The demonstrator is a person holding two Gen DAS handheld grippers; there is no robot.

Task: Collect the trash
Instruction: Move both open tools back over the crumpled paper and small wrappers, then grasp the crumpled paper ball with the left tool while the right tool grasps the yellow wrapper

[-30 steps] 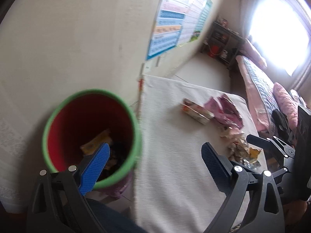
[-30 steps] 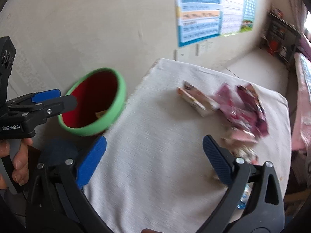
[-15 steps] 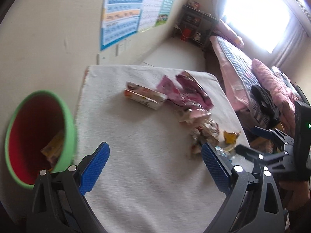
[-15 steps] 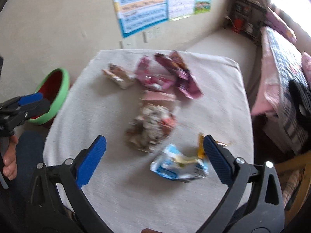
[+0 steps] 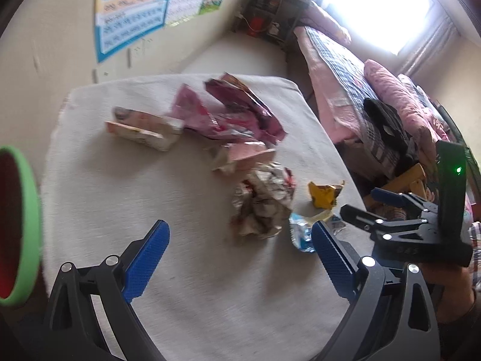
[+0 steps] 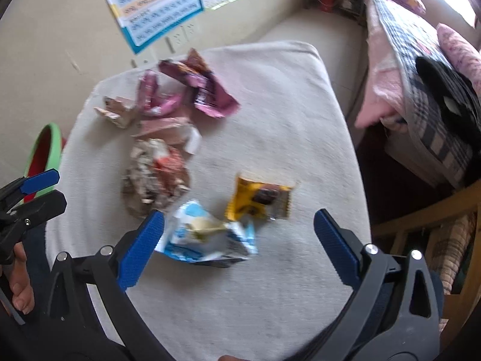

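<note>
Trash wrappers (image 6: 168, 138) lay crinkled mid-frame on my cloth-covered table (image 6: 285, 126); only the right view showed the yellow packet (image 6: 260, 200) fully. My left gripper (image 5: 237, 255) and right gripper (image 6: 237, 240) gaped empty; the green-rimmed bin (image 5: 18, 225) sat far left.

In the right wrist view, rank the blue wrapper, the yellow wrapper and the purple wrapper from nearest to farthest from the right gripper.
1. Blue wrapper: just ahead of the right gripper, by its left finger.
2. Yellow wrapper: just beyond, centre.
3. Purple wrapper: far end of the table.
</note>
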